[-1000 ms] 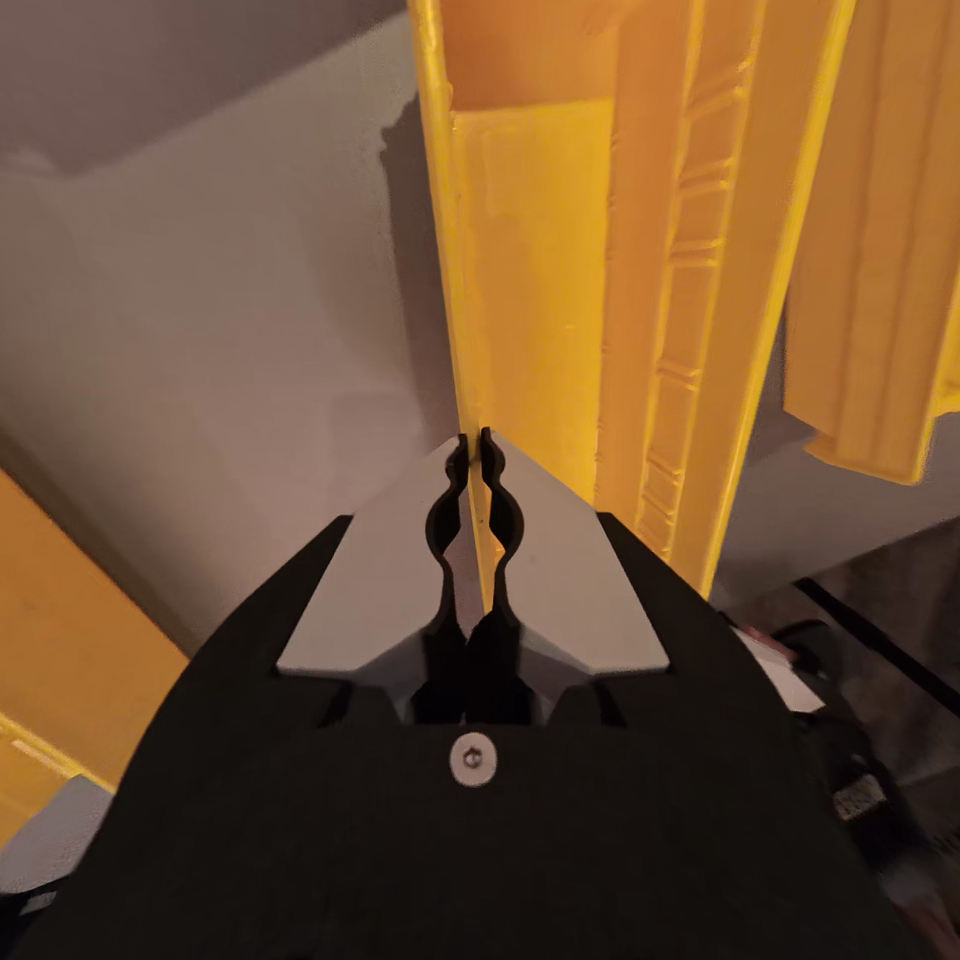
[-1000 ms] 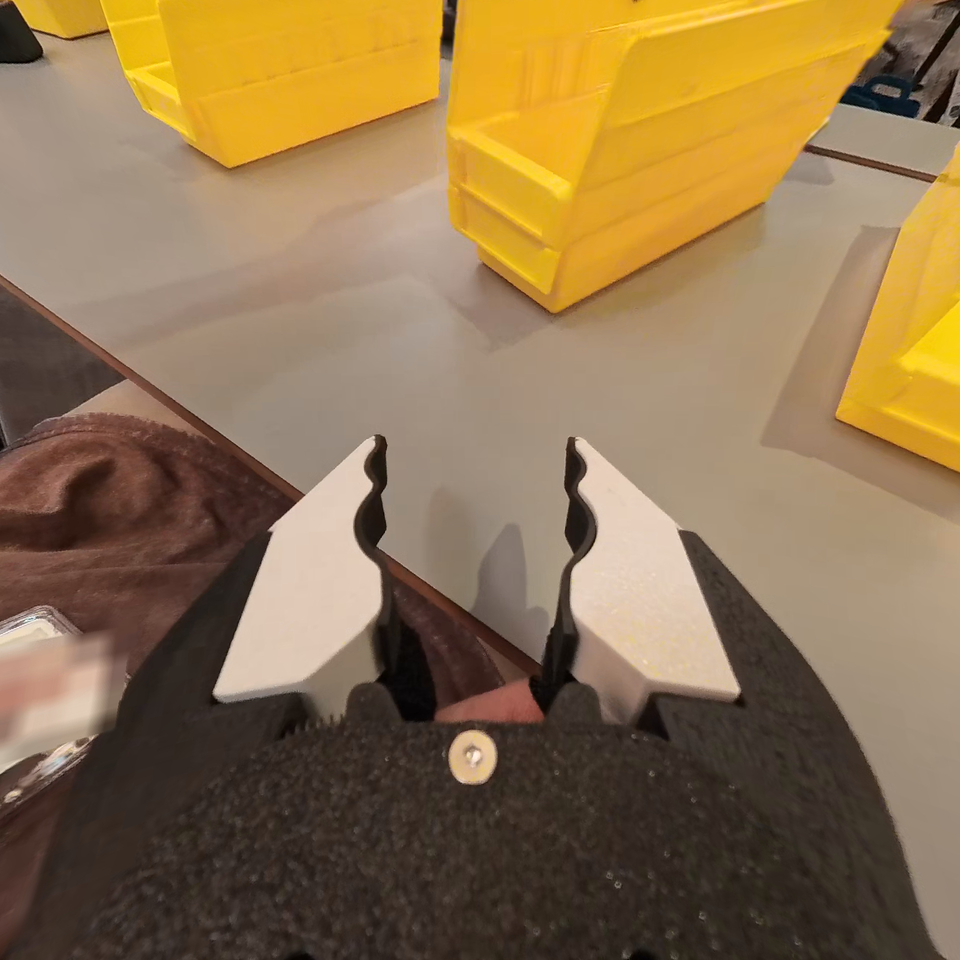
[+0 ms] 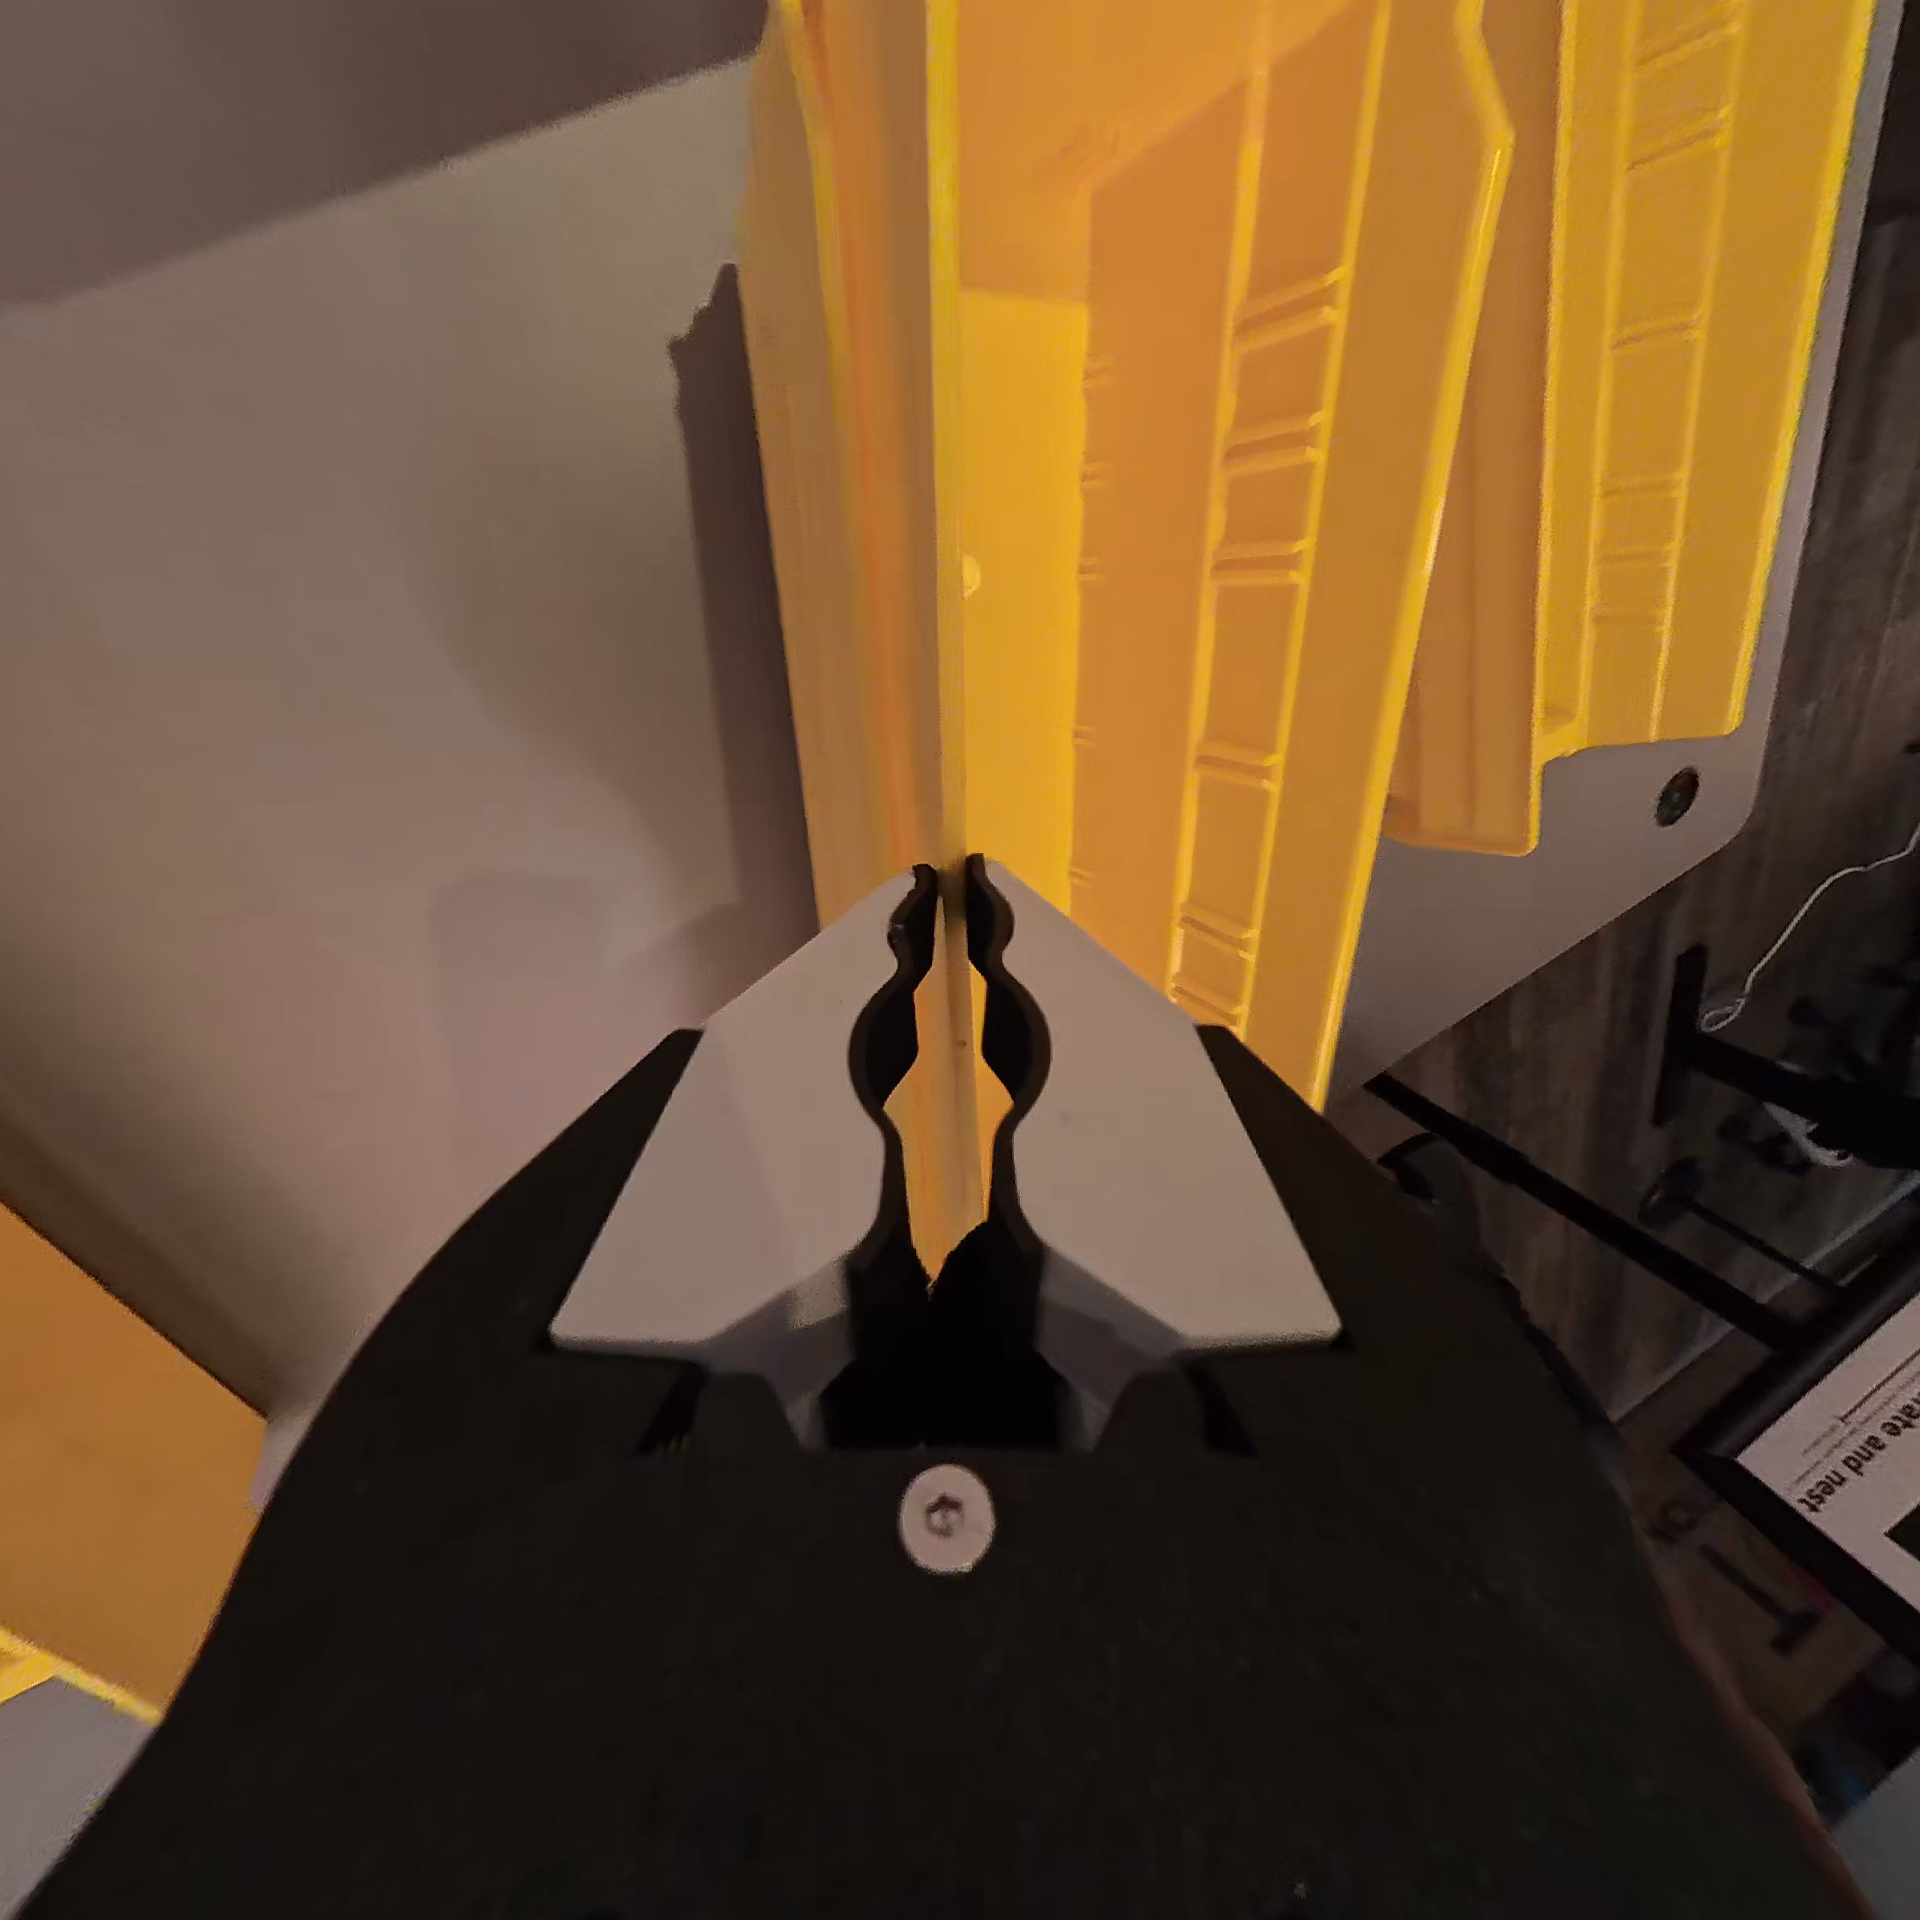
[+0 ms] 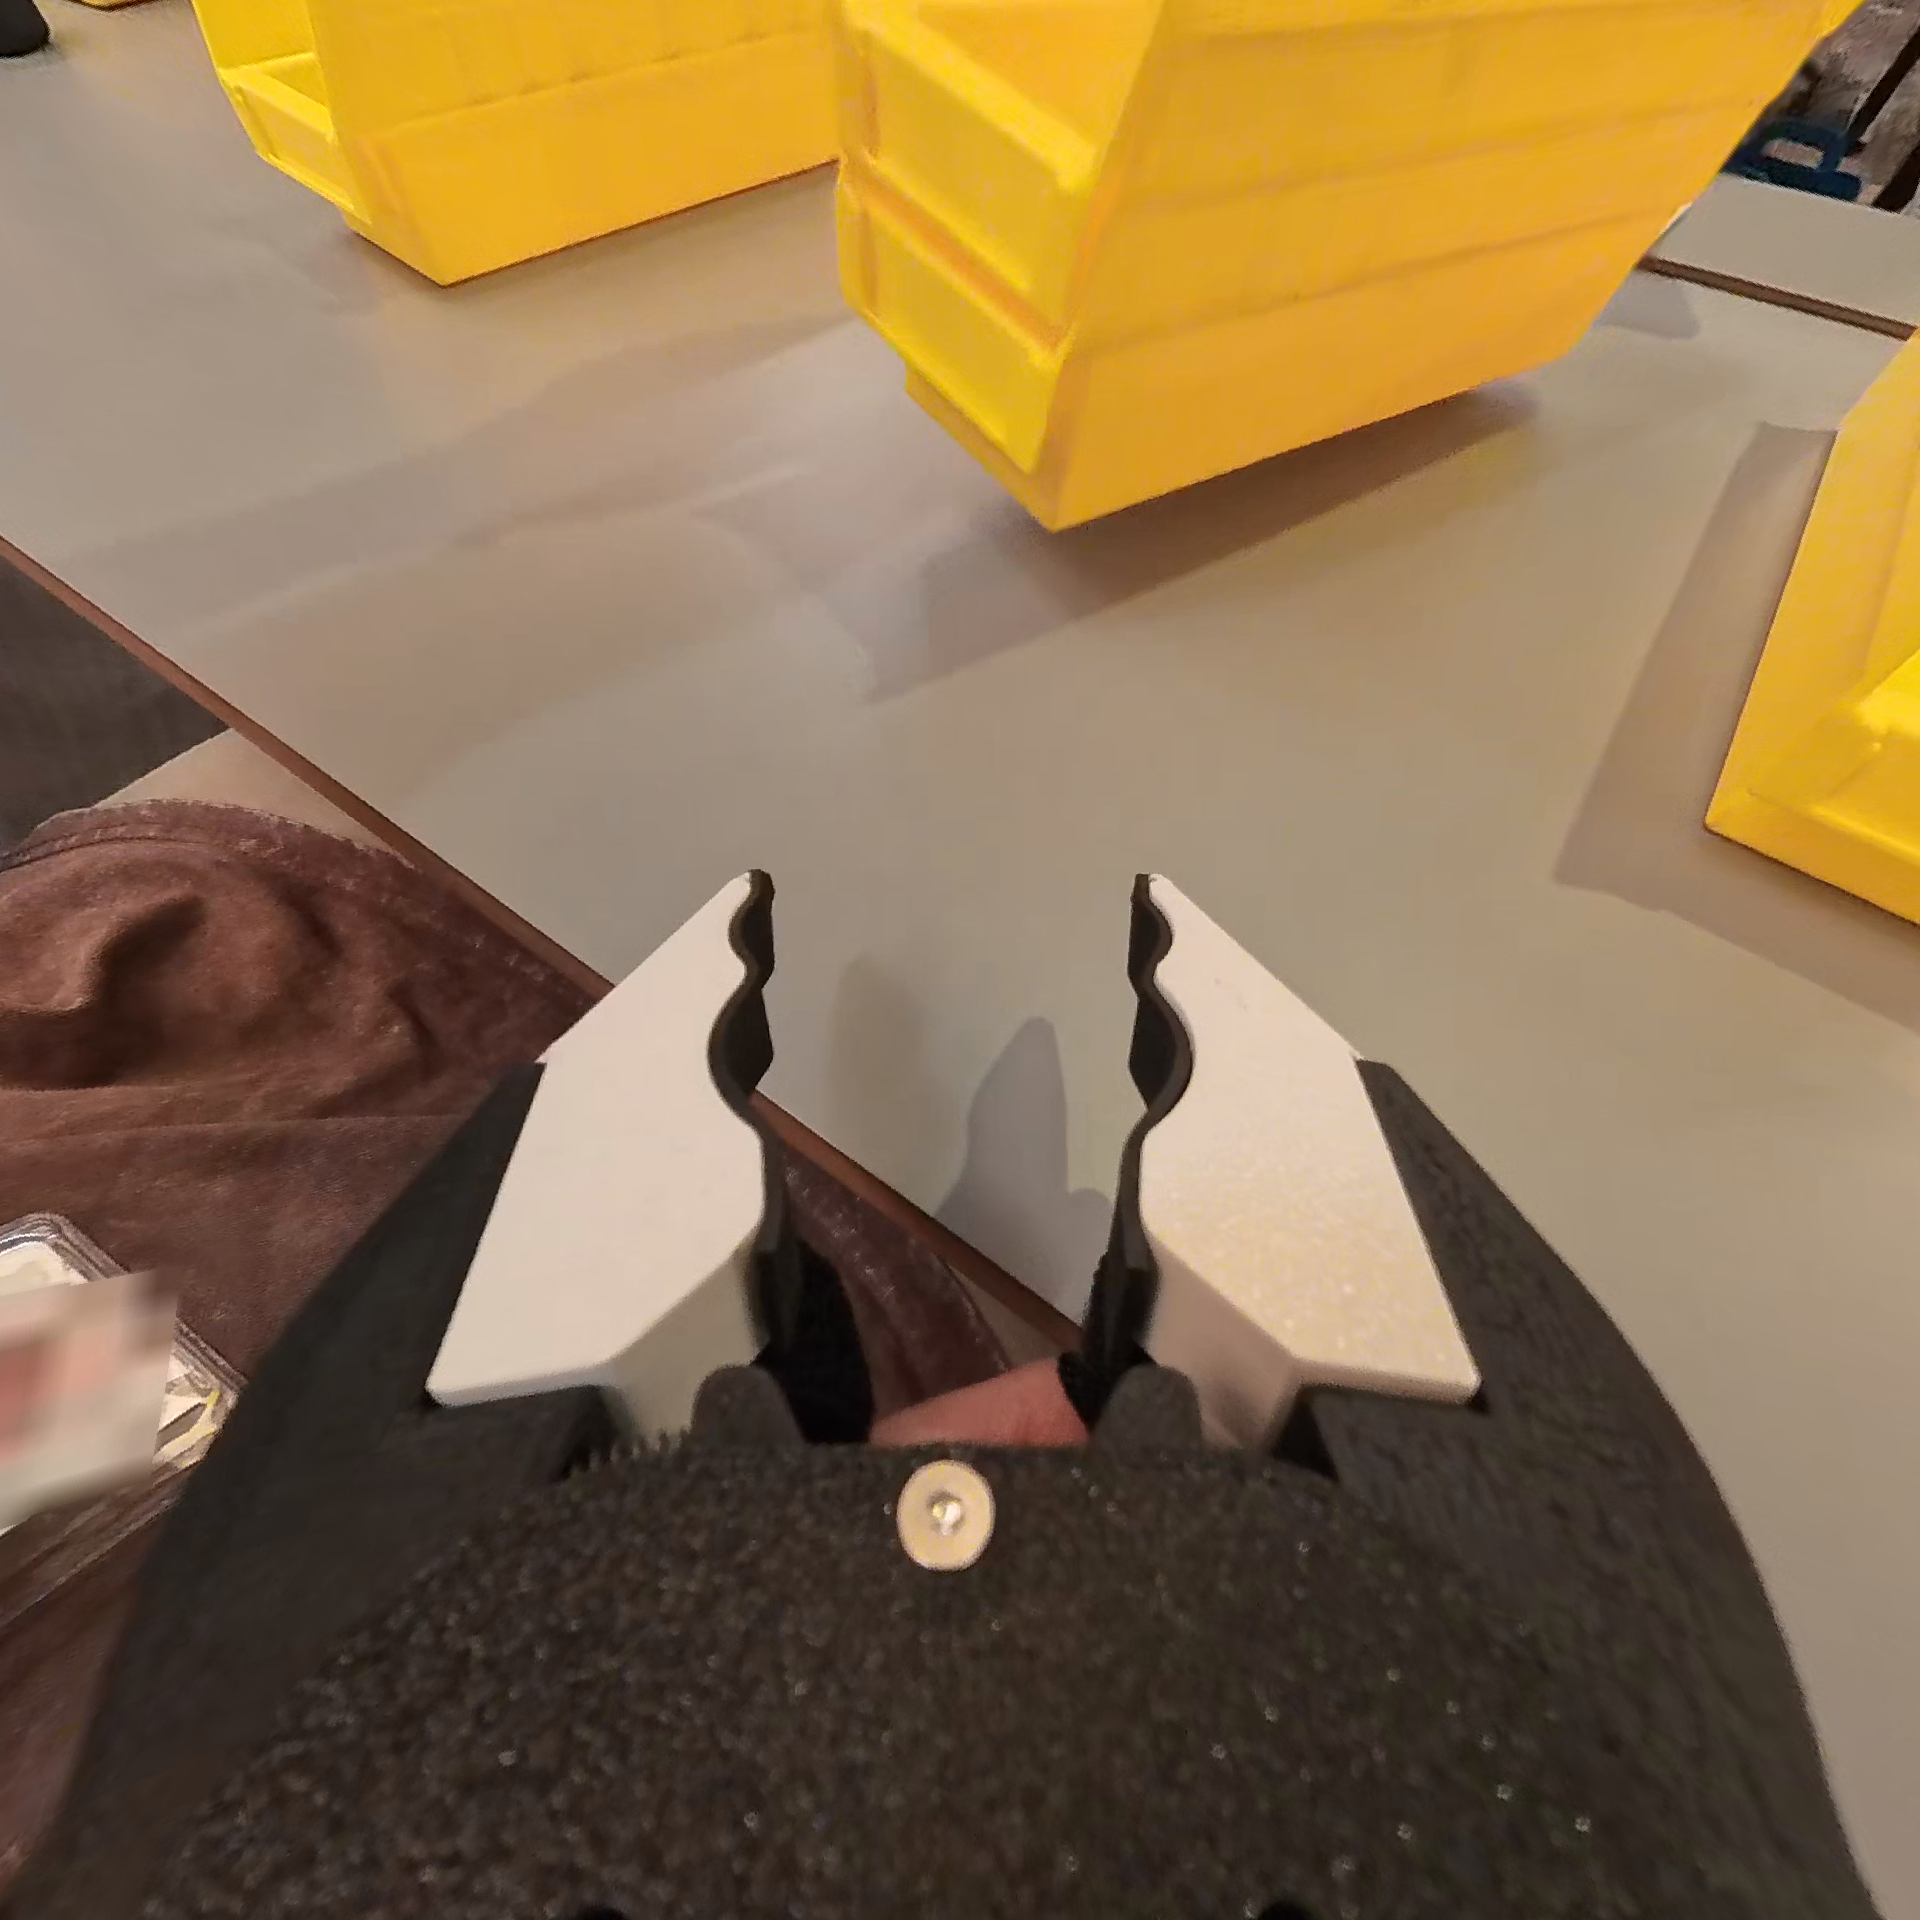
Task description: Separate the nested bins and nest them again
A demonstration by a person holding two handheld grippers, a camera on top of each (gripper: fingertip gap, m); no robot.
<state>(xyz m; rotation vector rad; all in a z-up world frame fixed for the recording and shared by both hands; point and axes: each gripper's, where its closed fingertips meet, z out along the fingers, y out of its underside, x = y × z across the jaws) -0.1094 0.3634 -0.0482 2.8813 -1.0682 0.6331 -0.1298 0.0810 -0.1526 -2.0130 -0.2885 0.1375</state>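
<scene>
In the left wrist view the left gripper (image 3: 943,878) is closed down on the thin yellow wall of a bin (image 3: 940,582); the wall edge runs from between the fingertips toward 12 o'clock. A second yellow wall (image 3: 821,520) is seen just to the 9 o'clock side of the pinched one, close against it, so the held bin is judged to be the inner one of a nested stack, though how deep it sits cannot be told from this view. Ribbed yellow walls (image 3: 1257,623) stand at 1 o'clock, and a further bin (image 3: 1704,416) lies at 2 o'clock on the grey table (image 3: 364,623).

In the right wrist view the right gripper (image 4: 951,904) is spread wide with nothing between its fingers, hovering over the table's near edge. The nested stack (image 4: 1195,260) is seen at 12 to 1 o'clock, its near end seemingly raised off the table. Another bin (image 4: 499,135) sits at 11 o'clock, and one more (image 4: 1849,748) at 3 o'clock.

The step in hand is judged to be separation. The next move calls for the outer bin to be steadied or held down by the free gripper while the pinched wall is drawn straight out, so that both bins are not lifted together
</scene>
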